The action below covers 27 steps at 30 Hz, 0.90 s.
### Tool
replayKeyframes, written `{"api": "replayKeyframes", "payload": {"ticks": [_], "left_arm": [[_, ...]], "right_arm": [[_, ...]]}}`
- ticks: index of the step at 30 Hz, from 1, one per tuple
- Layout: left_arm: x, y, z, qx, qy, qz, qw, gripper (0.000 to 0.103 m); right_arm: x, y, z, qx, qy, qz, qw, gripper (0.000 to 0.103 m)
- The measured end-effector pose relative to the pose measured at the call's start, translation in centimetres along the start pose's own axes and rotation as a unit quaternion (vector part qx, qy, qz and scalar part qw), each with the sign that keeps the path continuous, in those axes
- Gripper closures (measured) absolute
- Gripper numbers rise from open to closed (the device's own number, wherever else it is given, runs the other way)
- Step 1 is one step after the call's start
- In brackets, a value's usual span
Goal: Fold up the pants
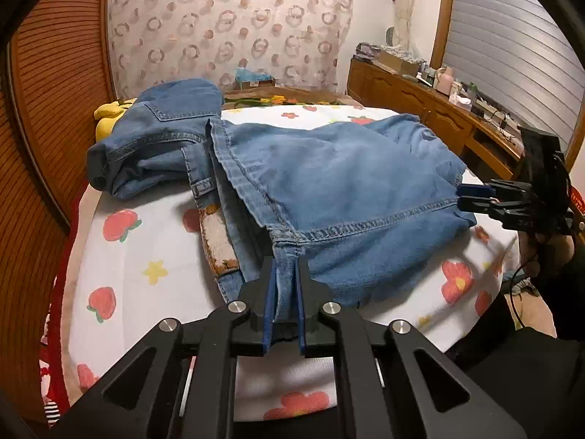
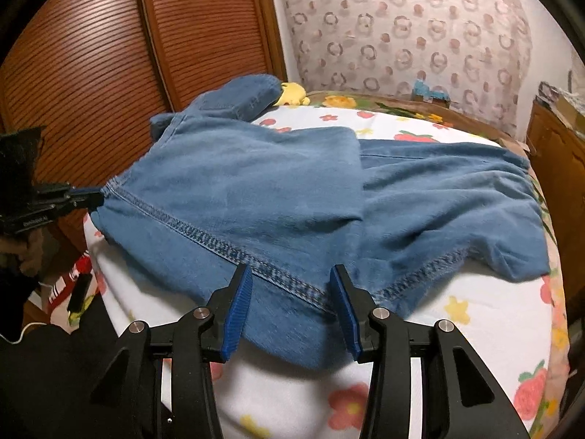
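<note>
Closest in on the left wrist view, the left gripper [image 1: 285, 292] is clenched on a pinch of hem at the near edge of the pants [image 1: 329, 175], blue pads tight on the denim seam. The jeans lie across a bed [image 1: 139, 256] with a flower-print sheet, waistband bunched toward the far left by a yellow plush toy [image 1: 106, 117]. A slatted wooden door [image 1: 47, 109] crowds the bed's left side; a cluttered wooden sideboard [image 1: 420, 98] lines the right. At the right edge the right gripper [image 1: 471, 197] meets the hem's other corner.

From the right wrist view, the right gripper [image 2: 290, 307] is released, its pads standing apart either side of the stitched hem, not pressing it. Bare sheet lies open in front and to the right. The left gripper [image 2: 87, 197] nips the left corner.
</note>
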<state>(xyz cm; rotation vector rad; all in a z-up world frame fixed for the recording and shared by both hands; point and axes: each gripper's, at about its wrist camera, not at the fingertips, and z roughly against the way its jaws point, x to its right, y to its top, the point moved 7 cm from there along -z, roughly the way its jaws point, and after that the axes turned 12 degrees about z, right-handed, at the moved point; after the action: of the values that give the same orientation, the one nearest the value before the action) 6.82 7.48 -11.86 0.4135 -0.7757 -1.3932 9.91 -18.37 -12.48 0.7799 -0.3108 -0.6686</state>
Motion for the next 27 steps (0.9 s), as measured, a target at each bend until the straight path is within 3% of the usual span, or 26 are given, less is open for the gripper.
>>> {"api": "replayKeyframes", "payload": {"ticks": [3,5,7,8,10,20,27], "left_arm": [[0.2,0.4,0.3,0.009,0.001,-0.001,1.0000,0.082],[0.4,1.0,0.5,0.019,-0.003,-0.001,0.9998,0.058],[0.5,1.6,0.6,0.030,-0.002,0.002,0.9995,0.047],[0.7,1.9,0.5,0.033,-0.002,0.001,0.9995,0.033],[1.1,2.5,0.4,0.040,-0.005,-0.002,0.9992,0.023],[5.1,4.7,-2.2,0.041,-0.036,-0.027,0.9981,0.021],[6.8,5.3,-4.3,0.028,-0.031,-0.045,0.9981,0.021]], "right_arm": [[0.5,-0.5,1.0,0.005,-0.012,-0.007,1.000,0.057],[1.1,-0.9,1.7,0.007,-0.023,-0.014,1.000,0.057],[1.9,-1.3,2.3,0.009,-0.037,-0.023,0.999,0.057],[2.3,-1.5,2.5,0.009,-0.043,-0.028,0.999,0.057],[3.0,-1.9,2.8,0.008,-0.056,-0.035,0.998,0.057],[8.1,-3.5,2.3,-0.023,-0.144,-0.062,0.987,0.057],[10.0,-2.7,-0.2,-0.071,-0.168,-0.033,0.983,0.057]]}}
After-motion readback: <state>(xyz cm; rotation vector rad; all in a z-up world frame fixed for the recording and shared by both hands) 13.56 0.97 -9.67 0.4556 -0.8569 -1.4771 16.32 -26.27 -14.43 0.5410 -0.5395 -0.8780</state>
